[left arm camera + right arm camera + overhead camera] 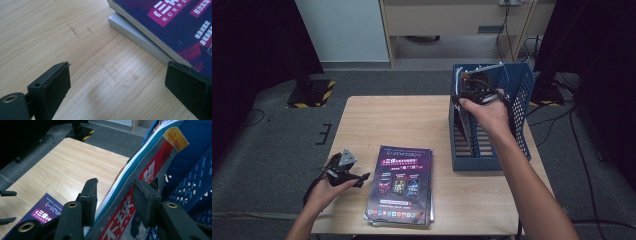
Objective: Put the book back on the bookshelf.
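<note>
The magazine [140, 192] stands between the right gripper's [117, 195] loosened jaws.

place: lab/office | cues: black curtains [247, 45], floor cables [582, 150], stand bases [311, 93]

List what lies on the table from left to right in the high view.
Left gripper → stack of magazines → blue file rack, where the right gripper stands at a magazine.
</note>
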Action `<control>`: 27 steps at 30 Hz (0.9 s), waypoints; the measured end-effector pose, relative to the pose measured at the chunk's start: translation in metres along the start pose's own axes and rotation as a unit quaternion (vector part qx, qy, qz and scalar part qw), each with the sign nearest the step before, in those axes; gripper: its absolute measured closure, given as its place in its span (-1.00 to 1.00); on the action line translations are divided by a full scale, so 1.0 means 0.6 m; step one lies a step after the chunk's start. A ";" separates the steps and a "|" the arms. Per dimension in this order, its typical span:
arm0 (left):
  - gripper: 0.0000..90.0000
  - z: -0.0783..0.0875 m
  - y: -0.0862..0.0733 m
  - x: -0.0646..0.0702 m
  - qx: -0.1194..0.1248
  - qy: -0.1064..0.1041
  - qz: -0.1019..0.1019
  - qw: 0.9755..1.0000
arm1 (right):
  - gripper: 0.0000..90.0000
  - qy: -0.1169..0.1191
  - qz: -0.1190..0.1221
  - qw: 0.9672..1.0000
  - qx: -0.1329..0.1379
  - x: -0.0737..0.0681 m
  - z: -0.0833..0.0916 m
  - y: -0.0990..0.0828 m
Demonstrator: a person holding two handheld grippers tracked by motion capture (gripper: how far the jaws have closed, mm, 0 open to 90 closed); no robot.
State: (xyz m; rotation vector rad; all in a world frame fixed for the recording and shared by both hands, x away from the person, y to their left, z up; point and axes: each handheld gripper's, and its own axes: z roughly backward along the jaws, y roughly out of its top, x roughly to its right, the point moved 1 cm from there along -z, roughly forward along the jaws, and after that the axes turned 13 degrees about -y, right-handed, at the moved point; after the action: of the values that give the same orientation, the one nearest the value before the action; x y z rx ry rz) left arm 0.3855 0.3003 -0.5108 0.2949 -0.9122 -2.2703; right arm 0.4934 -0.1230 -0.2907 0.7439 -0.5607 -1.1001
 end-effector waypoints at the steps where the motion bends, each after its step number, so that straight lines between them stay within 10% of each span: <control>1: -0.87 0.000 0.000 0.000 0.000 0.000 0.000 1.000 | 0.18 0.001 -0.002 1.000 0.001 0.000 0.000 0.000; 27: -0.87 0.000 0.000 0.000 -0.001 0.000 0.000 1.000 | -0.01 0.012 -0.008 1.000 0.012 0.000 0.006 0.002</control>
State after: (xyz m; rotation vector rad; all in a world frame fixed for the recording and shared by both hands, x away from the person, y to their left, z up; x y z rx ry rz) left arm 0.3856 0.3002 -0.5109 0.2954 -0.9094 -2.2714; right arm 0.4915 -0.1236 -0.2874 0.7827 -0.5494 -1.1005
